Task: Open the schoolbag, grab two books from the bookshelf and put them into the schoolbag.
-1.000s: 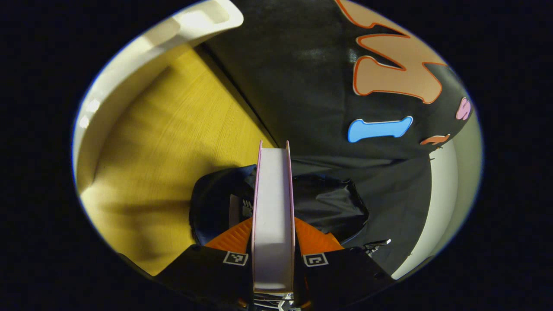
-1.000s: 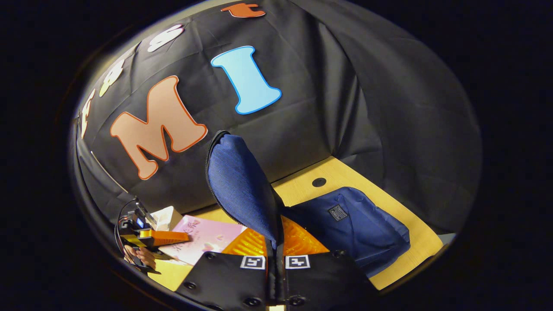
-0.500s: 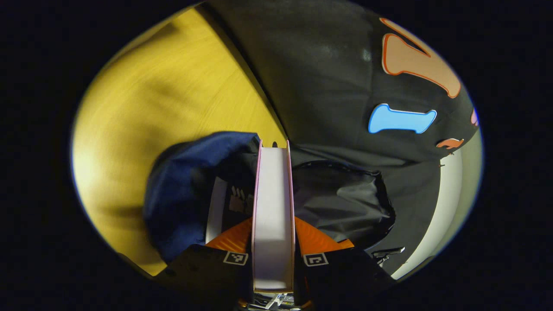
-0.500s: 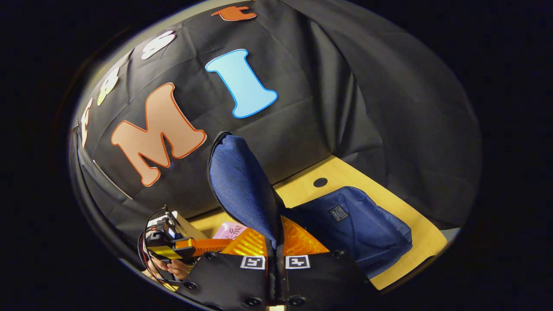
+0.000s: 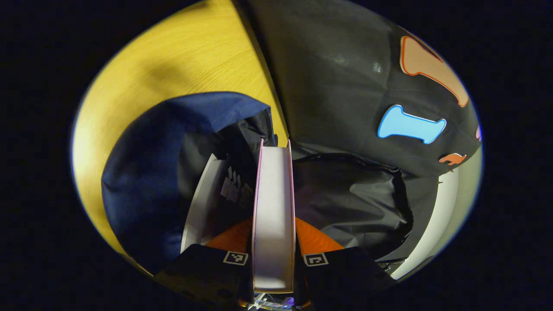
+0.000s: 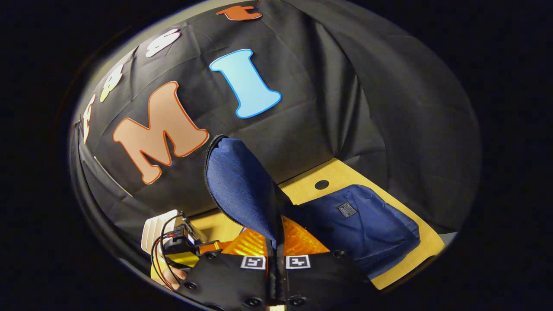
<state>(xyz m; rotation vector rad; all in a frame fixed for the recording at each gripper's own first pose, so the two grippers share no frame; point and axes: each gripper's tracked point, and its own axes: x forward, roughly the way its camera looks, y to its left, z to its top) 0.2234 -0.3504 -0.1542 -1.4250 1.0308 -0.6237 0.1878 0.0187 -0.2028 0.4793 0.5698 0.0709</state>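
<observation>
In the left gripper view, my left gripper (image 5: 273, 242) is shut on a pink-covered book (image 5: 273, 207), held edge-on with its pale page block facing me. Its far end reaches into the open mouth of the blue schoolbag (image 5: 151, 172), whose black lining (image 5: 345, 203) gapes wide. A white book (image 5: 201, 207) lies inside the bag to the left. In the right gripper view, my right gripper (image 6: 275, 255) is shut on the schoolbag's blue flap (image 6: 239, 185) and holds it up. The schoolbag's body (image 6: 367, 224) lies on the table. The left gripper (image 6: 190, 246) and a hand show at lower left.
The yellow wooden table (image 5: 181, 60) runs under the bag, with a round cable hole (image 6: 321, 184) near the back wall. A white bookshelf (image 6: 155, 226) stands at the left behind the left gripper. A pale booth edge (image 5: 445, 216) shows at the right.
My left gripper has carried the pink book over and into the bag's open mouth, and the white book inside has come into sight. The right gripper keeps the flap lifted, nearly still.
</observation>
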